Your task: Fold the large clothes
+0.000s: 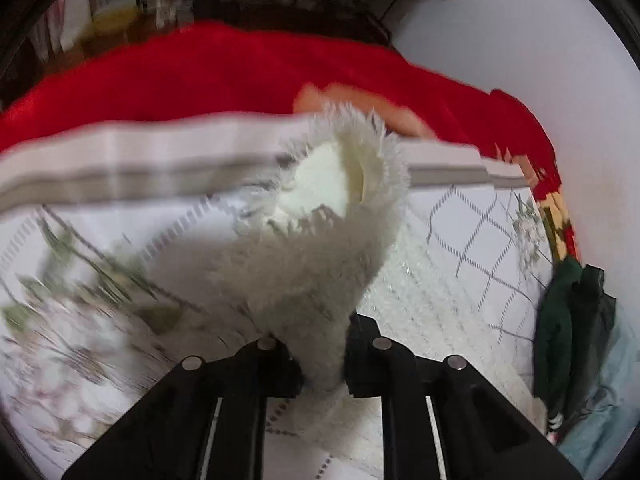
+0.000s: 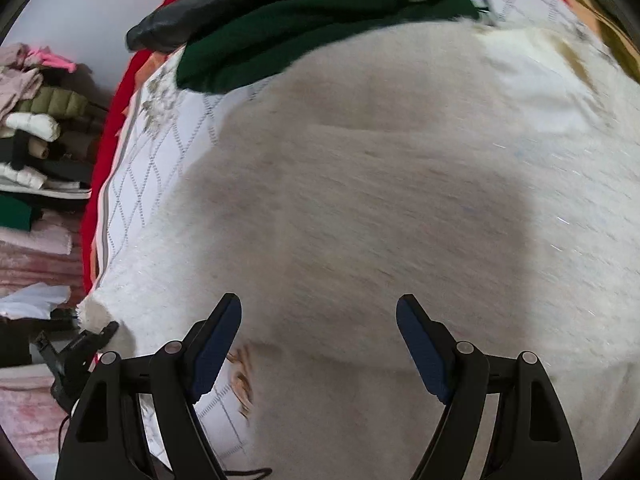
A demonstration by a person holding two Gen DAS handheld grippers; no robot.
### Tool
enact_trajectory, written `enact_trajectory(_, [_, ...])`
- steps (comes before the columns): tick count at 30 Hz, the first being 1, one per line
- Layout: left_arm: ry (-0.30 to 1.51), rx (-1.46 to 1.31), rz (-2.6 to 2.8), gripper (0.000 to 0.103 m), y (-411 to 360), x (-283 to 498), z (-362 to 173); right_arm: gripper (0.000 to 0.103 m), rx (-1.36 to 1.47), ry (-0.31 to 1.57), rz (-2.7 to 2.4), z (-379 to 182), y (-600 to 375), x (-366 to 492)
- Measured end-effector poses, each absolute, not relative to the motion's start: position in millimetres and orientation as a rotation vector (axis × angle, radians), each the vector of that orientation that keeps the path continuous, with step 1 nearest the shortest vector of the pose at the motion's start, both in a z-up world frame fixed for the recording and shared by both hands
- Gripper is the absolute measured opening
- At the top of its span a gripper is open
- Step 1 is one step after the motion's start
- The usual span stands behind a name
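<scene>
Left gripper [image 1: 320, 364]: clenched on a sleeve or corner of the fluffy white garment [image 1: 304, 264], fabric bunched between the fingers and rising ahead of them in a cone. Right gripper [image 2: 319, 344]: released, jaws standing wide, nothing between the pads, hovering above the broad body of the same garment [image 2: 380, 200], which spreads flat ahead of and beneath it.

Progress, as judged: early. Garment laid out on the quilted bedspread [image 1: 472, 240]; one part lifted for a fold, no finished fold visible. Remaining: carrying the held part across, further folds, smoothing.

Surroundings, left to right of the right gripper: stacked clothes [image 2: 36, 140] far to its left beyond the bed edge; red blanket [image 2: 108, 152] along that edge; dark green garment [image 2: 304, 36] ahead, lying at the far border of the white one, overlap not certain. Possible obstruction there if the fold goes forward. Left view heavily blurred; fine detail not readable.
</scene>
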State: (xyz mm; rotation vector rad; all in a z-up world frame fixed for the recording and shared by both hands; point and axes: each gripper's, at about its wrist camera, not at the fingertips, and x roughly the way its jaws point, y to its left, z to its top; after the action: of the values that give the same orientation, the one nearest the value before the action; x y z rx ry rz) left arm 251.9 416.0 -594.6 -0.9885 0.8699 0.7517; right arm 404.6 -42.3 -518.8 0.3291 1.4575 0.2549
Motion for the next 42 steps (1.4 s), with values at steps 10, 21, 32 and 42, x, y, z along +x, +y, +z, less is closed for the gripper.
enact_trajectory(10, [0.846, -0.736, 0.761, 0.010, 425.0, 237.4, -523.2, 0.082, 0.324, 1.526, 0.356, -538.9, 14.1, 414.1])
enact_trajectory(21, [0.859, -0.196, 0.453, 0.009, 252.9, 322.9, -416.8, 0.093, 0.081, 1.453, -0.012, -502.7, -94.3, 390.2])
enact_trajectory(32, [0.971, -0.158, -0.055, 0.010, -11.4, 386.4, -396.0, 0.093, 0.428, 1.386, -0.138, -489.3, -288.4, 364.8])
enact_trajectory(42, [1.136, -0.066, -0.284, 0.020, -169.0, 422.8, -443.5, 0.093, 0.494, 1.353, -0.285, -486.8, -433.1, 318.8])
